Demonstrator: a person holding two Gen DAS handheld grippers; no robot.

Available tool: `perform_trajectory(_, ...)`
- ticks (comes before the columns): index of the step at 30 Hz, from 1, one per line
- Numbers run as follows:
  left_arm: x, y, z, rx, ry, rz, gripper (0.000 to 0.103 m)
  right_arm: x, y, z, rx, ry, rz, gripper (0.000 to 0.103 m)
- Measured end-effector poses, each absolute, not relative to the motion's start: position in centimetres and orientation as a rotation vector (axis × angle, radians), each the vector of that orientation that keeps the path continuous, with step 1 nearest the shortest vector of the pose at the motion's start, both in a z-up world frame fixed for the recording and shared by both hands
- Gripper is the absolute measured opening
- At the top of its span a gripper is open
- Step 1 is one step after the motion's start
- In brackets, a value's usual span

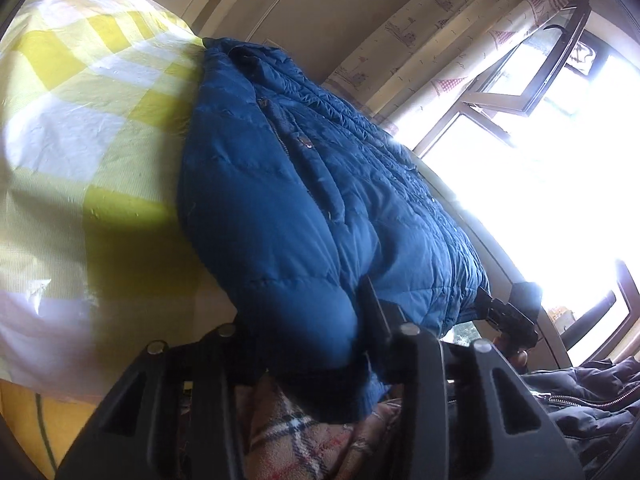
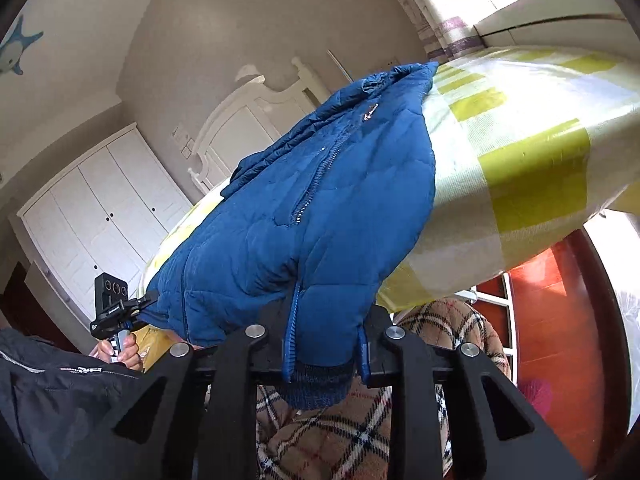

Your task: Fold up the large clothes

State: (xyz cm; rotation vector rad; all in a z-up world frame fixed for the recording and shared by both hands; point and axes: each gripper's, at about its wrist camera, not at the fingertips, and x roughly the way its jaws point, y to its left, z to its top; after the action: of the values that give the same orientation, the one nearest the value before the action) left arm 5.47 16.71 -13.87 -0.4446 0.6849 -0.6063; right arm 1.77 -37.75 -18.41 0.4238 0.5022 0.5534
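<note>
A blue quilted puffer jacket (image 1: 304, 208) lies on a bed with a yellow and white checked sheet (image 1: 80, 128); its hem hangs toward me. My left gripper (image 1: 320, 344) is shut on one hem corner. My right gripper (image 2: 320, 340) is shut on the other hem corner by the zipper and the ribbed cuff (image 2: 316, 384). The jacket (image 2: 304, 208) fills the middle of the right wrist view. The right gripper also shows in the left wrist view (image 1: 508, 316) at the jacket's far corner, and the left gripper in the right wrist view (image 2: 120, 312).
A dark jacket (image 1: 592, 404) lies at the side, also in the right wrist view (image 2: 52, 392). A plaid garment (image 2: 344, 432) is below the grippers. An open window (image 1: 532, 80) and curtain stand behind the bed; white wardrobe doors (image 2: 92, 212), a white headboard (image 2: 248, 120), red floor (image 2: 556, 320).
</note>
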Motion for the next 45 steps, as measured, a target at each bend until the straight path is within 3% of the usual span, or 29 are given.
perform_trajectory(6, 0.3, 17.9, -8.6, -0.345, 0.609, -0.645, 0.025, -4.0, -36.3, -13.5, 0.317, 0.427, 0.625, 0.021)
perform_trajectory(13, -7.1, 24.5, -2.9, -0.597, 0.387, -0.812, 0.017, -10.3, -35.0, -8.0, 0.285, 0.305, 0.761, 0.021)
perform_trajectory(14, -7.7, 25.3, -2.0, -0.638, 0.331, -0.837, 0.007, -10.6, -35.1, -7.1, 0.290, 0.269, 0.772, 0.021)
perform_trajectory(16, -8.2, 27.3, -0.1, -0.739, 0.193, -0.905, 0.000, -9.9, -35.1, -4.9, 0.304, 0.205, 0.783, 0.021)
perform_trajectory(20, -5.5, 28.7, 4.8, -0.690, 0.121, -0.801, 0.001, -6.8, -32.7, -1.5, 0.206, 0.186, 0.773, 0.020)
perform_trajectory(21, -4.1, 28.3, 5.0, -0.657, 0.179, -0.776, 0.006, -6.2, -31.9, -1.2, 0.185, 0.200, 0.770, 0.020)
perform_trajectory(22, -2.6, 27.9, 4.5, -0.650, 0.270, -0.767, 0.041, -6.1, -31.2, -1.1, 0.167, 0.207, 0.770, 0.020)
perform_trajectory(23, -1.5, 27.4, 3.5, -0.648, 0.365, -0.748, 0.082, -6.3, -30.7, -1.5, 0.151, 0.205, 0.768, 0.020)
perform_trajectory(24, -0.9, 27.1, 2.2, -0.641, 0.432, -0.718, 0.096, -6.6, -30.7, -1.8, 0.152, 0.203, 0.766, 0.020)
perform_trajectory(25, -0.9, 26.7, 0.6, -0.620, 0.469, -0.705, 0.100, -6.9, -30.9, -2.4, 0.167, 0.207, 0.763, 0.020)
perform_trajectory(29, -2.0, 27.9, -7.3, -0.599, 0.667, -0.628, 0.100, -7.5, -33.1, -4.5, 0.264, 0.251, 0.744, 0.020)
perform_trajectory(37, -0.3, 27.6, -22.6, -0.947, 0.884, -0.717, 0.100, -6.5, -33.7, -5.7, 0.308, 0.278, 0.725, 0.020)
perform_trajectory(40, 1.0, 26.6, -24.2, -1.153, 0.809, -0.916, 0.100, -6.5, -33.8, -6.1, 0.316, 0.291, 0.711, 0.021)
perform_trajectory(43, 1.7, 23.3, -23.6, -1.065, 0.836, -1.043, 0.100, -6.7, -34.0, -6.5, 0.320, 0.298, 0.700, 0.021)
perform_trajectory(44, 1.6, 22.3, -23.2, -0.996, 0.852, -1.045, 0.096, -6.7, -34.1, -6.6, 0.321, 0.298, 0.698, 0.021)
perform_trajectory(45, 1.3, 21.9, -22.6, -0.939, 0.840, -1.027, 0.084, -6.8, -34.1, -6.6, 0.323, 0.297, 0.696, 0.021)
